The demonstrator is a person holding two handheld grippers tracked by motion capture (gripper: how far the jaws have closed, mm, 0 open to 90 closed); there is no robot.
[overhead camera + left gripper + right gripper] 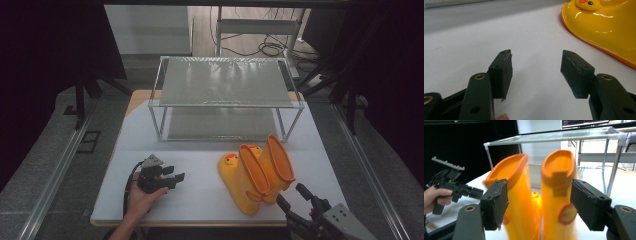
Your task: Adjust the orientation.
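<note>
Two yellow rubber boots with orange rims and duck faces on the toes stand side by side at the table's front right: the left boot (pixel 244 186) and the right boot (pixel 278 165). In the right gripper view their shafts (pixel 517 195) (pixel 557 195) rise just beyond my open right gripper (pixel 539 192), heel tabs toward me. My right gripper (pixel 291 194) hovers at the front edge behind the boots. A hand holds my left gripper (pixel 176 176) low over the table, to the left of the boots, open and holding nothing. A boot toe (pixel 599 22) lies ahead and right of the left gripper (pixel 536 67).
A two-tier metal rack (pixel 225 82) with translucent shelves stands at the back of the white table (pixel 200 165). Dark curtains and cables lie beyond it. In the right gripper view the other hand and left gripper (pixel 456 187) are at the left.
</note>
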